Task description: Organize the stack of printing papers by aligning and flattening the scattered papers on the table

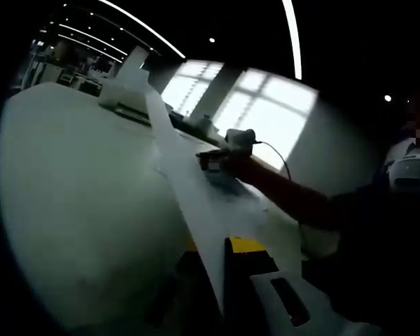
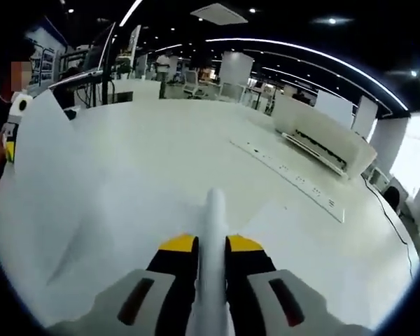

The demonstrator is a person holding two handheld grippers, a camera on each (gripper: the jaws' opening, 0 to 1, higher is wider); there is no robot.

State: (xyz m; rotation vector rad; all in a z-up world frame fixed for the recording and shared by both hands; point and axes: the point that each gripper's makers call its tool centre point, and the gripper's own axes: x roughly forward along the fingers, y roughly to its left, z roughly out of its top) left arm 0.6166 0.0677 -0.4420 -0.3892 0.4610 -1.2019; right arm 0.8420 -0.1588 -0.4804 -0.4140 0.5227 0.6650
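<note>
Both the left claw (image 1: 224, 280) and right claw (image 2: 211, 269) pinch the paper stack (image 2: 213, 224) edge-on above the tabletop (image 2: 168, 161), apparently to square its edges.

Left tongs (image 1: 227, 269): dark, jaws largely hidden behind held paper (image 1: 189, 189). Right tongs (image 2: 211, 262): paper edge (image 2: 213, 231) covers jaw gap. Distant figure (image 2: 162, 66): too small, perhaps standing.
</note>
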